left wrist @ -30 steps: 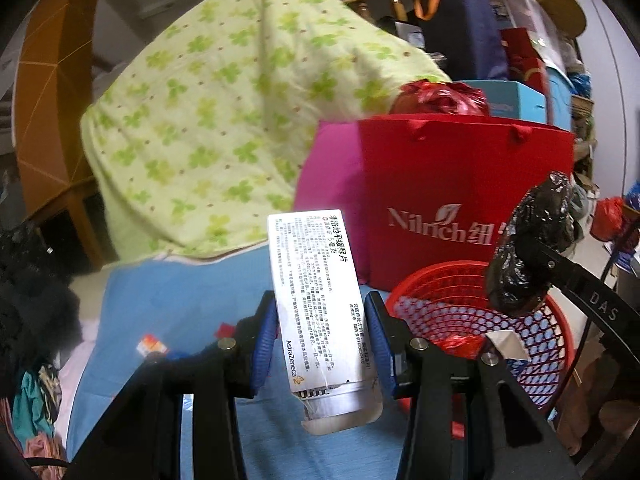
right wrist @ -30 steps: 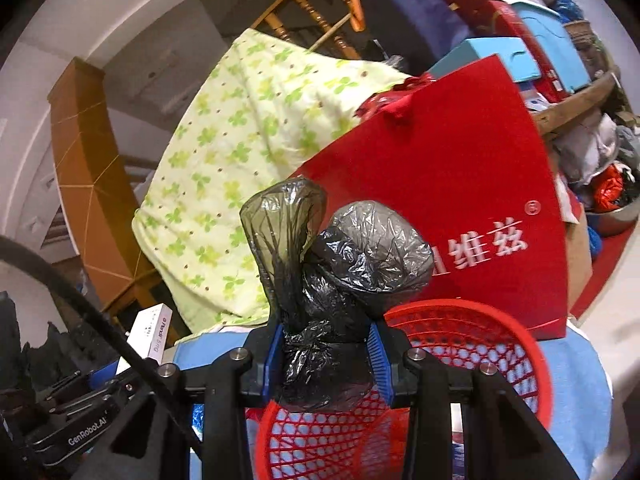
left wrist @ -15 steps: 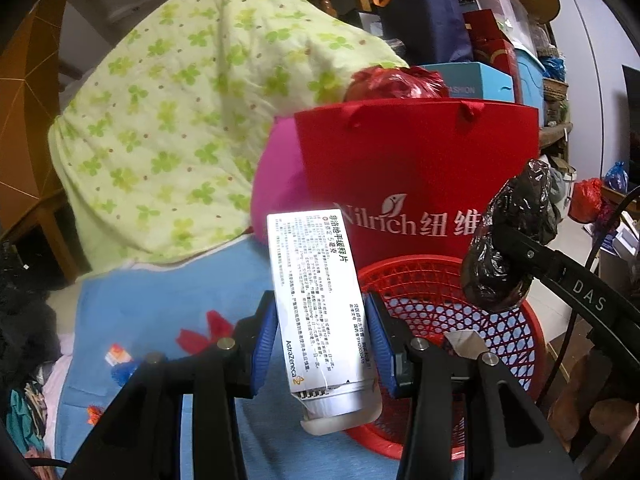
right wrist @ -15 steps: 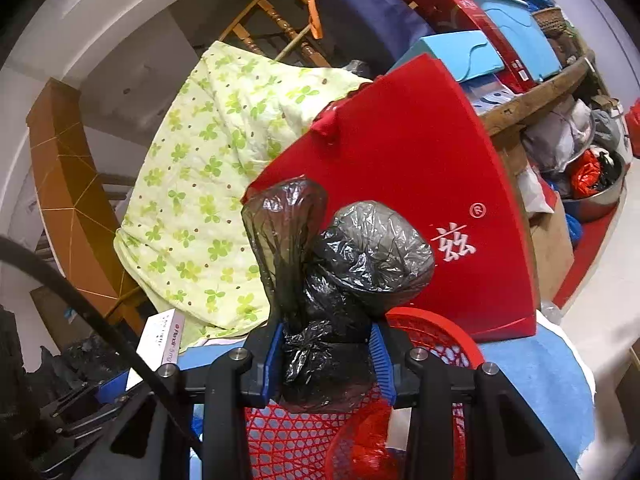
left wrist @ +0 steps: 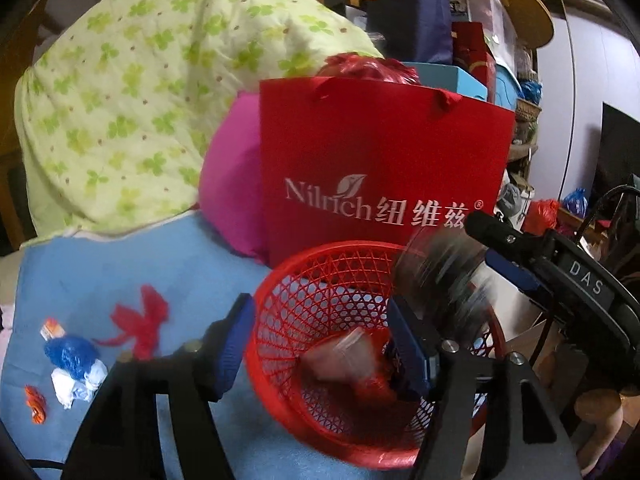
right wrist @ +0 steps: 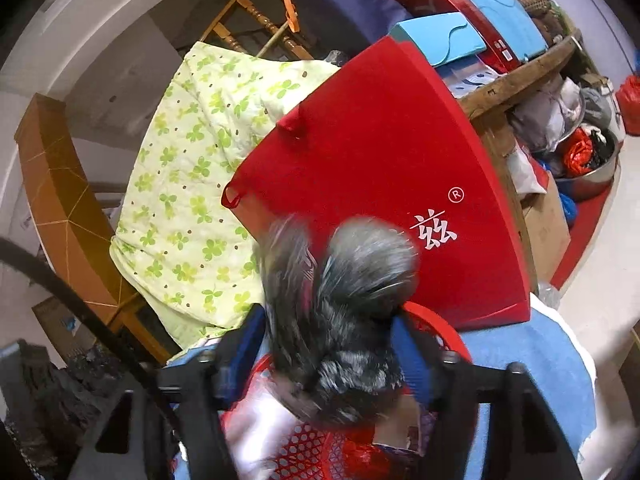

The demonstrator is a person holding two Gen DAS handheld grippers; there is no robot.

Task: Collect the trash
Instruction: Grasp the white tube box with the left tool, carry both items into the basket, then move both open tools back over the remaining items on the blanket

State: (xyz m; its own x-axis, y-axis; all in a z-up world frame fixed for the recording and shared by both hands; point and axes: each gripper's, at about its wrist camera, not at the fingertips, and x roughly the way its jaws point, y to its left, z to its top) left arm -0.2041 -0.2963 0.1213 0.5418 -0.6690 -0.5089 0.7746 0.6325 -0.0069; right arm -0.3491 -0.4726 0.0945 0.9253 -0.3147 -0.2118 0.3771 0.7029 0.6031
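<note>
drop phase over the basket, both grippers spread

light blue cloth surface (left wrist: 120,276) carries everything. red paper gift bag with white lettering (left wrist: 384,164) stands upright at the back, touching the far rim of the round red plastic mesh basket (left wrist: 280,304). basket already holds pale and red scraps, blurred.

left gripper (left wrist: 320,344): jaws wide apart, nothing between them, poised over the basket's near side. released.

right gripper (right wrist: 330,356): jaws apart, crumpled black plastic bag (right wrist: 340,300) between them, motion-blurred streaks. it appears loose rather than pinched, so i judge it is dropping; cannot confirm contact with the pads. in the left view the same bag (left wrist: 444,268) blurs above the basket's right rim.

step in hand: depositing trash into the basket.

still uncollected on the cloth, left of the basket: torn red plastic scrap (left wrist: 142,320), blue crumpled wrapper (left wrist: 70,352), white crumpled wad (left wrist: 74,384), small orange packet (left wrist: 35,398).

next move, as i judge: left gripper swings left and down to the red scrap, the nearest; thin film, needs a low pinch against the cloth.
</note>
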